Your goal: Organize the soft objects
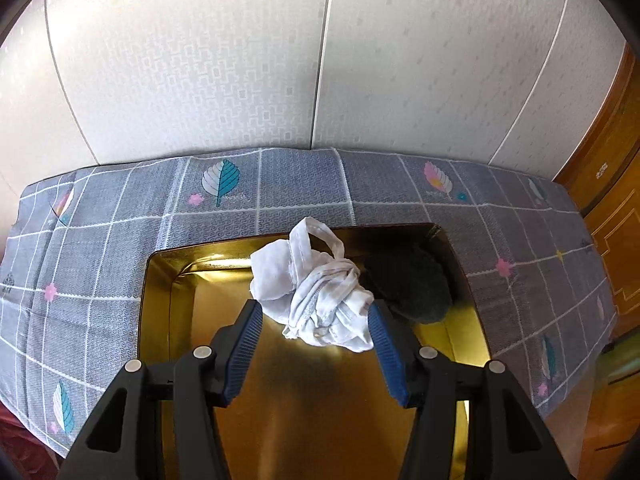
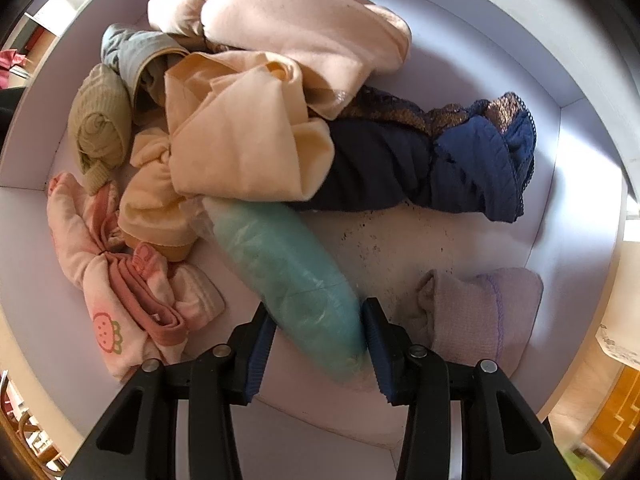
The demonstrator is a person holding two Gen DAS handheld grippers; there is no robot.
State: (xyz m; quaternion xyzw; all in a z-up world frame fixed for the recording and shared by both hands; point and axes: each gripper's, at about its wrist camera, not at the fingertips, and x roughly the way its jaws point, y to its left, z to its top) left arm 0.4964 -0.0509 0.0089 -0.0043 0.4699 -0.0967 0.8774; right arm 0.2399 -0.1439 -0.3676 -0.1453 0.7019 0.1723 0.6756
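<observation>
Left hand-held gripper (image 1: 316, 322) stands spread, knotted white cloth bundle (image 1: 316, 300) released into gold metal tin (image 1: 168, 300). Right hand-held gripper (image 2: 318, 334) pinches teal plastic-wrapped roll (image 2: 288, 276); next, lift it clear.

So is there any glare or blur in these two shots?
Left wrist view: sunlight glares off the gold tin floor, and the wall seams bow from the fisheye. Right wrist view: the teal bundle looks smeared, while the navy lace garment stays sharp.

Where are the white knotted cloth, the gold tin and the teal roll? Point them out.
white knotted cloth (image 1: 320, 296), left wrist view, knot.
gold tin (image 1: 160, 304), left wrist view, left inner wall.
teal roll (image 2: 288, 276), right wrist view, middle.
</observation>
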